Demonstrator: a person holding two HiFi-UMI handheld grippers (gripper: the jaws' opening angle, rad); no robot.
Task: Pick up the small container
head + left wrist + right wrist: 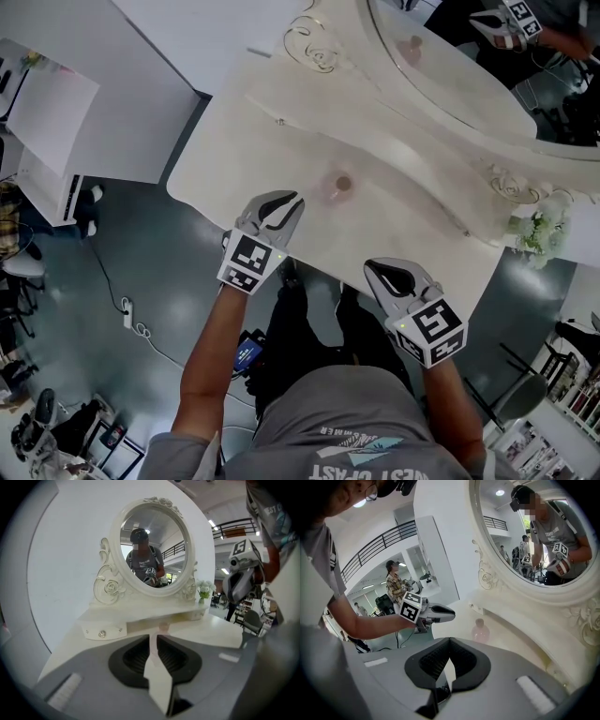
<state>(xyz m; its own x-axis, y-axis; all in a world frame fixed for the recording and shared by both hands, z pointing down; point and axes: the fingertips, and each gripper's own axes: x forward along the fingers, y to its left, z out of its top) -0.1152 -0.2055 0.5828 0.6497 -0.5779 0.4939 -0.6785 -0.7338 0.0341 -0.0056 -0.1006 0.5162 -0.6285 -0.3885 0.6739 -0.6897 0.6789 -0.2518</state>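
Head view: small container [339, 186] stands on dressing table [272, 150], not yet lifted. We hold left gripper [289, 204] short of it, container at its 1 o'clock. Right gripper [380, 272] is at table's near edge, container at its 11 o'clock.

Left gripper view: our jaws slightly parted, nothing between; container straight ahead at 12 o'clock.

Right gripper view: jaws pressed together, empty.

We judge whole pick remains: reach, clamp, lift.

Around: mirror [450, 66] and flower vase [534, 230] at 3 o'clock, well apart; nothing blocks approach.

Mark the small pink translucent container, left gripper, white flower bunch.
small pink translucent container [341, 185], head view, its top
left gripper [289, 203], head view, between fingertips
white flower bunch [536, 230], head view, blooms
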